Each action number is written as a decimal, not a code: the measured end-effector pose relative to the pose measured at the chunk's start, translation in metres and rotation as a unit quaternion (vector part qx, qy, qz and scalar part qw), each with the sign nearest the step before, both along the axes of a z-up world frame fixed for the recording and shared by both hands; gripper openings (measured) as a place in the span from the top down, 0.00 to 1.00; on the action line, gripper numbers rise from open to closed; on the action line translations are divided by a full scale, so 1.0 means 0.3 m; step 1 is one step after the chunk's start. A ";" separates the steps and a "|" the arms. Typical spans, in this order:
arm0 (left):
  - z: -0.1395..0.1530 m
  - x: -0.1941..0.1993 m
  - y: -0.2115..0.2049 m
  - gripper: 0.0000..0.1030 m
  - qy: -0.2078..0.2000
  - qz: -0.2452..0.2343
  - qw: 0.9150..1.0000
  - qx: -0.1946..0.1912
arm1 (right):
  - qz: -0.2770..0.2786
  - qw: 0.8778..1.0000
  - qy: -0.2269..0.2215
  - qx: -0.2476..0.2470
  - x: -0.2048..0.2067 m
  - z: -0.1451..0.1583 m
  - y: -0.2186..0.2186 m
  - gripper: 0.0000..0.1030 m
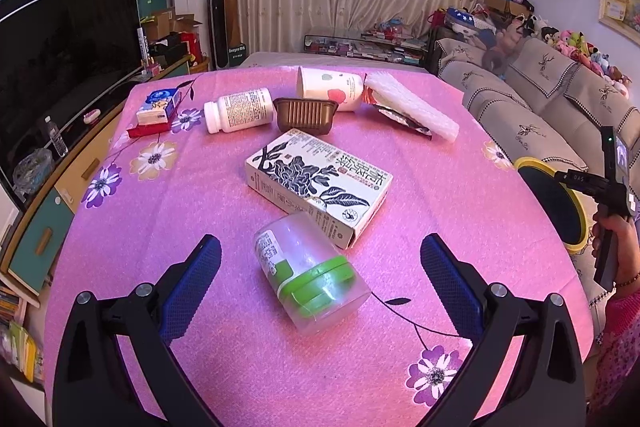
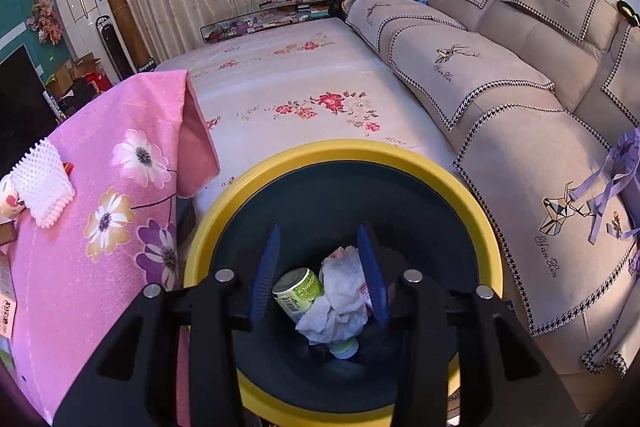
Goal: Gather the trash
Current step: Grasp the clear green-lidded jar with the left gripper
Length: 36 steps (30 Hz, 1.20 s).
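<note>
My left gripper (image 1: pixel 320 247) is open and empty, low over the pink table, with a clear plastic jar with a green lid (image 1: pixel 310 273) lying on its side between its fingers. Behind the jar lies a black-and-white flowered carton (image 1: pixel 318 183). Farther back lie a white pill bottle (image 1: pixel 238 109), a brown plastic tray (image 1: pixel 305 114), a paper cup (image 1: pixel 330 89) and a white foam sheet (image 1: pixel 412 105) over a foil wrapper. My right gripper (image 2: pixel 322 259) is open and empty above the yellow-rimmed bin (image 2: pixel 344 153), which holds a green can (image 2: pixel 298 289) and crumpled white paper (image 2: pixel 340 301).
A small blue-and-white carton (image 1: pixel 158 105) on a red packet sits at the table's far left. The bin (image 1: pixel 554 203) stands off the table's right edge, beside a sofa (image 2: pixel 500 87). A TV (image 1: pixel 60 47) and cabinet are on the left.
</note>
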<state>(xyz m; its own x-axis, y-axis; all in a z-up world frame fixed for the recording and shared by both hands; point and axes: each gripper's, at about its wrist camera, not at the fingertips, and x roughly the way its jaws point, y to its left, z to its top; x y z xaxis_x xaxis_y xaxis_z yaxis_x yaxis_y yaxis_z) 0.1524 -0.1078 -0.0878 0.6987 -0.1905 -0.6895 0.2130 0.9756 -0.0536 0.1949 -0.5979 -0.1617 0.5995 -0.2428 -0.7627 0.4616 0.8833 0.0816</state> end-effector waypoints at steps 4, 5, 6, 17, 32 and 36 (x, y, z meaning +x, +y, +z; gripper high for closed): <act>-0.039 -0.001 -0.002 0.05 0.014 0.000 1.000 0.007 | 0.010 1.000 -0.006 0.002 -0.015 0.010 0.030 0.58; -0.051 0.001 -0.004 0.05 0.018 0.000 1.000 0.010 | 0.013 1.000 -0.006 0.004 -0.016 0.009 0.038 0.58; -0.060 0.002 -0.005 0.05 0.021 0.001 1.000 0.011 | 0.017 1.000 -0.006 0.005 -0.016 0.008 0.046 0.58; -0.135 0.070 0.020 0.05 0.052 0.036 0.998 0.003 | 0.034 0.999 -0.006 0.014 -0.002 0.000 0.096 0.58; -0.138 0.117 0.124 0.05 0.067 0.046 0.996 0.025 | 0.046 0.999 -0.002 0.018 0.006 -0.006 0.122 0.57; -0.122 0.152 0.121 0.05 0.078 0.041 0.996 0.016 | 0.056 0.998 -0.001 0.017 0.015 0.003 0.140 0.57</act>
